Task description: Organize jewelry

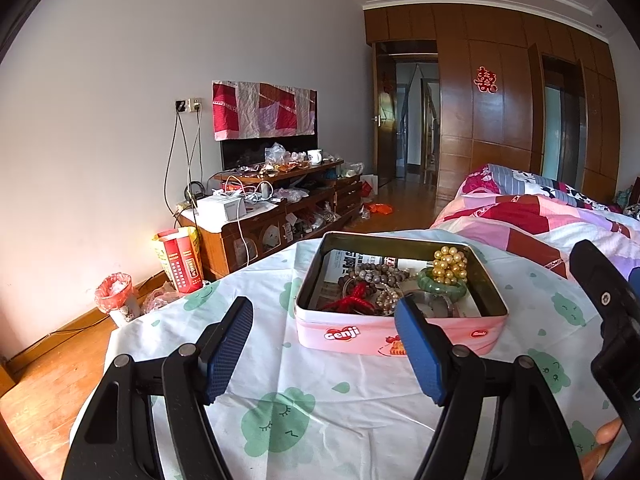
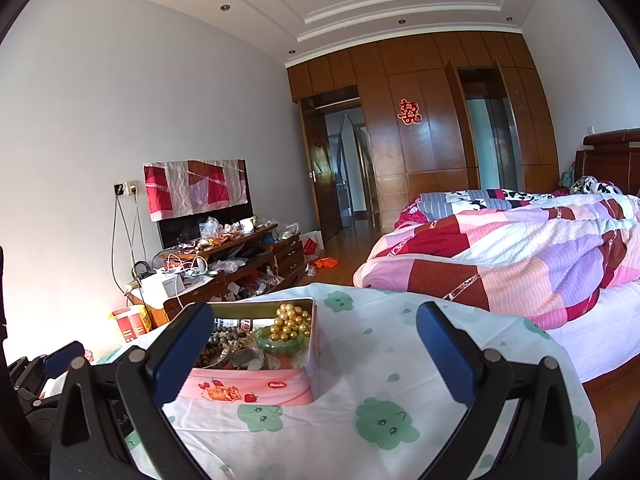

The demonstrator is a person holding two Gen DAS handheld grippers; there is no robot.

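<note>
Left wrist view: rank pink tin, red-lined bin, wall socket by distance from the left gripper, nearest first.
From the left gripper:
1. Pink tin, just ahead on the tablecloth, by the right finger.
2. Red-lined bin, on the floor, left.
3. Wall socket, up on the left wall.

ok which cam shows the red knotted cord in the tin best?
Left wrist: the red cord lies in plain sight at the near left of the pink tin. In the right wrist view, the right gripper has a finger across that corner, hiding the cord.
</note>
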